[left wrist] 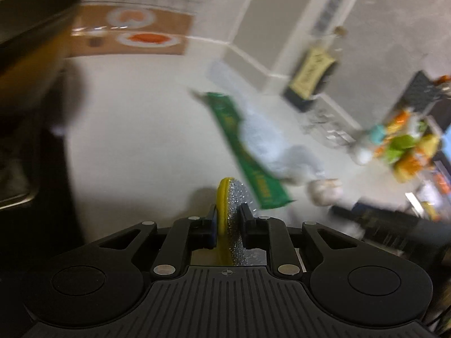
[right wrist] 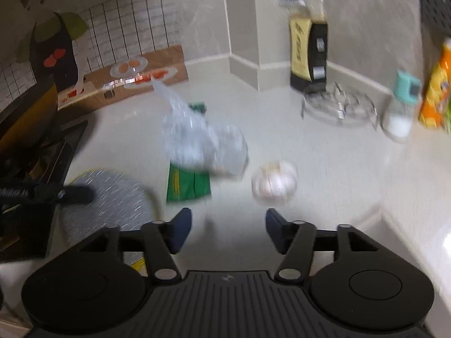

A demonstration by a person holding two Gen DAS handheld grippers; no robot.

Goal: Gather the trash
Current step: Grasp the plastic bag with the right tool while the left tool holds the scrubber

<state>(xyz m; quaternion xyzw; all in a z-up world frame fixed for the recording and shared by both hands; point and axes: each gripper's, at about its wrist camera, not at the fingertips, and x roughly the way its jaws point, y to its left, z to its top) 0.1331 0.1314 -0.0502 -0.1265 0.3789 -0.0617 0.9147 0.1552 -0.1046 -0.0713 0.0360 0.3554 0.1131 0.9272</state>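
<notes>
My left gripper [left wrist: 229, 211] is shut on a round scouring pad [left wrist: 235, 197], yellow on one side and glittery silver on the other, held upright on edge above the white counter. Beyond it lie a green wrapper [left wrist: 248, 163], a crumpled clear plastic bag [left wrist: 265, 138] across the wrapper, and a white paper ball [left wrist: 324, 191]. My right gripper [right wrist: 228, 219] stands open with nothing between its blue pads. Just ahead of it are the green wrapper [right wrist: 186, 186], the plastic bag [right wrist: 197, 138] and the paper ball [right wrist: 274, 183]. The scouring pad [right wrist: 112, 205] shows at the left.
A dark sauce bottle [right wrist: 308, 48] stands in the back corner, with a clear glass lid [right wrist: 338, 107], a teal-capped jar [right wrist: 401, 107] and an orange packet [right wrist: 437, 90] to its right. A black pan and stove [right wrist: 33, 118] fill the left. The counter edge runs along the lower right.
</notes>
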